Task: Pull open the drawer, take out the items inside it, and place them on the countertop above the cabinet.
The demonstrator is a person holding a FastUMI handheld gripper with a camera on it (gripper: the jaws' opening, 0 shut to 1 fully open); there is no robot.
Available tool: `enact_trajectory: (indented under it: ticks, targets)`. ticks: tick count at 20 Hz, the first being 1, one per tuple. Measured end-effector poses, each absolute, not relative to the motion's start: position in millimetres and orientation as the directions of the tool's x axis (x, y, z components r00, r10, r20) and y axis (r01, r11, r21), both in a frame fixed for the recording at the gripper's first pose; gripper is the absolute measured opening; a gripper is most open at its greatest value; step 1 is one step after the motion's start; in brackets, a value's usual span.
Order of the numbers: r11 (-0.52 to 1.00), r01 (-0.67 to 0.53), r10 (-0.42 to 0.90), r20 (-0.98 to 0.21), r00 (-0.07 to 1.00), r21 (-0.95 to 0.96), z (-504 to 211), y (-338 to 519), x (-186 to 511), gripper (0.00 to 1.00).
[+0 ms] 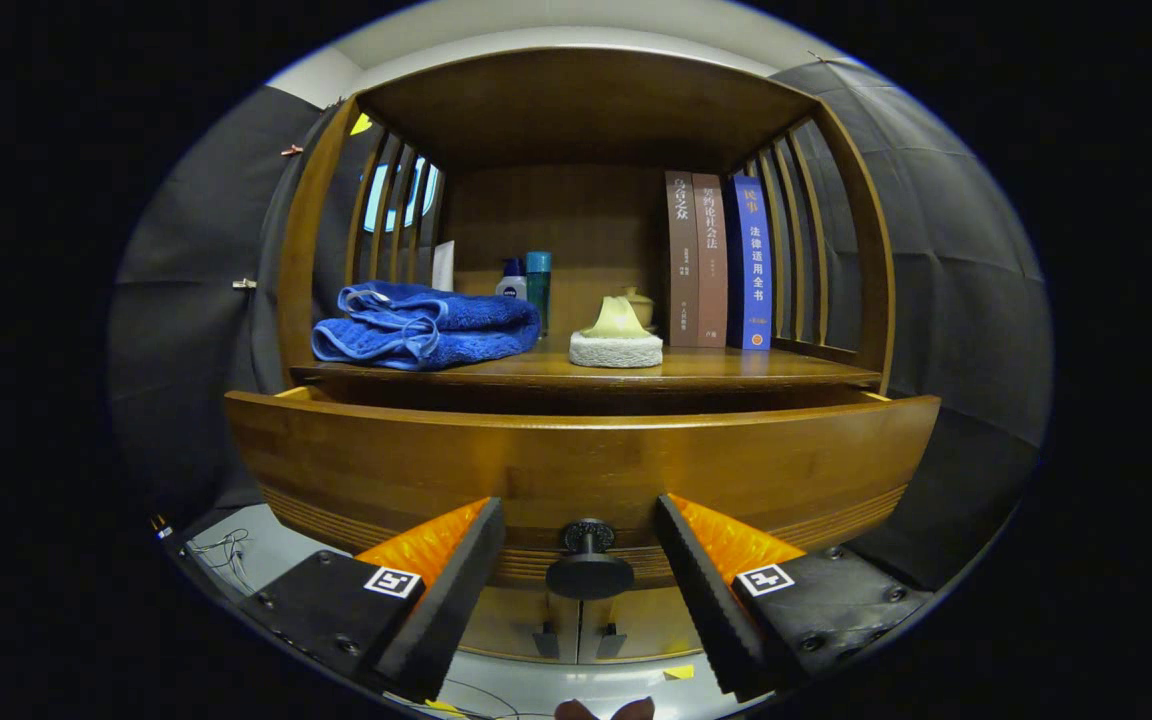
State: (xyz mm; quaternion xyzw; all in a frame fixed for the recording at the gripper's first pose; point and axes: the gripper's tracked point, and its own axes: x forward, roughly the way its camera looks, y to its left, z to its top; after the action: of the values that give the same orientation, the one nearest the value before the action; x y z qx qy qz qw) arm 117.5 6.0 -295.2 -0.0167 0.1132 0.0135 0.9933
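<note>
Gripper view: gripper [581, 530] fingers spread apart, w/ the drawer knob [588, 562] between them, not touched. Drawer [576, 465] pulled partway out of the cabinet; contents hidden behind its front. On the countertop [736, 365] above: blue towel [424, 325] at left front edge, books [718, 262] upright at right rear, woven coaster w/ yellow cloth [616, 338] mid, two bottles [526, 278] at back.

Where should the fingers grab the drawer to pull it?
Probably the dark round knob at the middle of the drawer front, approached straight from the front. It sticks out on a short stem, between the open gripper fingers, untouched.
</note>
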Motion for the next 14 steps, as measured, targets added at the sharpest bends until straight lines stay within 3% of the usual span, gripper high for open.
enact_trajectory:
  ticks: [14]
  targets:
    - [0.998,-0.019,0.005,-0.251,0.968,-0.052,-306.3,10.5,167.6,0.99]
